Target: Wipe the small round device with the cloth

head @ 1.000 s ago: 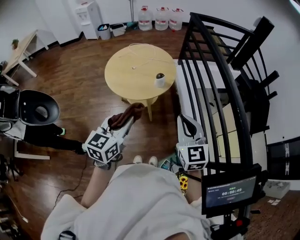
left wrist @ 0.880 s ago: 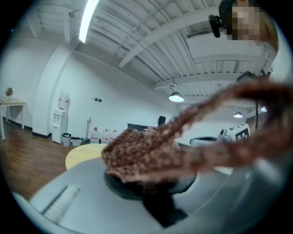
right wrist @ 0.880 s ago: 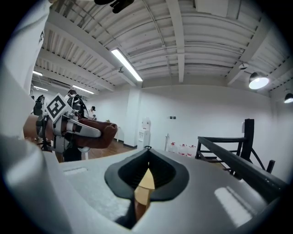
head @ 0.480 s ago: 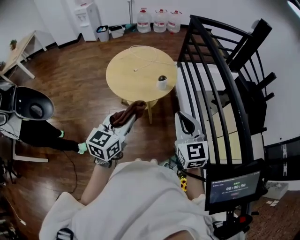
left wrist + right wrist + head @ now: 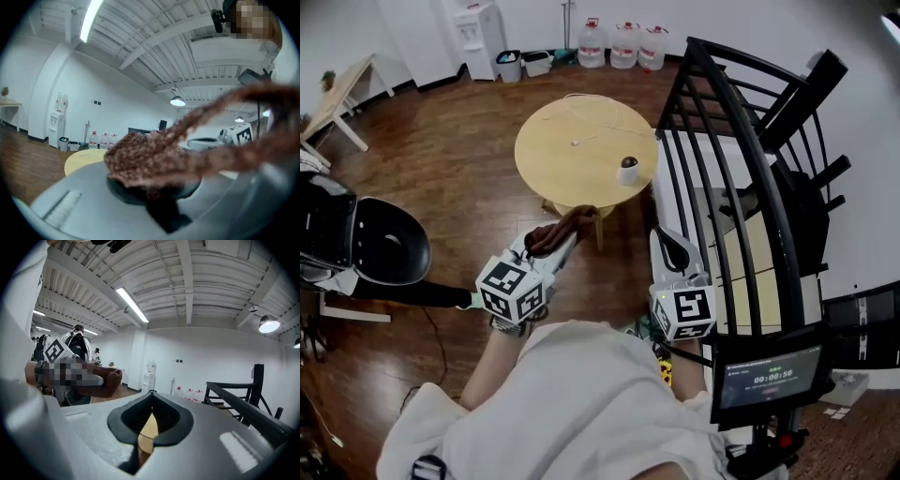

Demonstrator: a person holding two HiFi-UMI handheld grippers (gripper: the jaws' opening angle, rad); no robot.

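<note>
The small round device (image 5: 628, 169), white with a dark top, stands near the right edge of the round wooden table (image 5: 572, 155). My left gripper (image 5: 555, 242) is shut on a brown cloth (image 5: 567, 225), held short of the table's near edge. In the left gripper view the cloth (image 5: 150, 157) bunches over the jaws and a strand trails off to the right. My right gripper (image 5: 668, 244) is level beside the black railing, shut with nothing in it. In the right gripper view its pads (image 5: 149, 427) meet and the cloth (image 5: 110, 380) shows at the left.
A tall black metal railing (image 5: 741, 187) runs along the right, close to the right gripper. A white cable (image 5: 591, 122) lies on the table. A black chair (image 5: 380, 248) stands at the left. Water bottles (image 5: 623, 42) and a dispenser (image 5: 478, 33) line the far wall.
The view has shifted a little and the black chair at the left shows larger. Both grippers sit slightly nearer the table. The cloth stays in the left jaws.
</note>
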